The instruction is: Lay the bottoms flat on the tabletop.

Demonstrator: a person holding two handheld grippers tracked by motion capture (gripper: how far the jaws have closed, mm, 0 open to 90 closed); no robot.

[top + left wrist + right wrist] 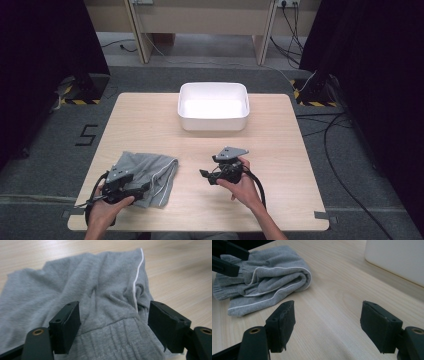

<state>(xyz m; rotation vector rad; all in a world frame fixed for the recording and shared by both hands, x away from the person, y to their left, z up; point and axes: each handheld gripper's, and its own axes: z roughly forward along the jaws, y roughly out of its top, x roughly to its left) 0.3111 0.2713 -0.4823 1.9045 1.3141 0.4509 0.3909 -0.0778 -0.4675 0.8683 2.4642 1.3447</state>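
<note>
Item: crumpled grey jersey garment with white piping (148,177), lower left of the high view, lying on the pale wooden table (280,150).

Left gripper (113,322): jaws spread wide over the ribbed waistband, pads clear of the cloth.

Right gripper (206,176): centre of the high view, jaws apart over bare wood, holding nothing.

White rectangular plastic tub (213,106): upper centre, empty.

Step, as judged: approach before the first grasp. Next move likely needs the left jaws lowered and closed on the waistband.

floor: grey carpet (45,150) | sides: black curtains (380,65) | back: pale wooden frame (200,20)
</note>
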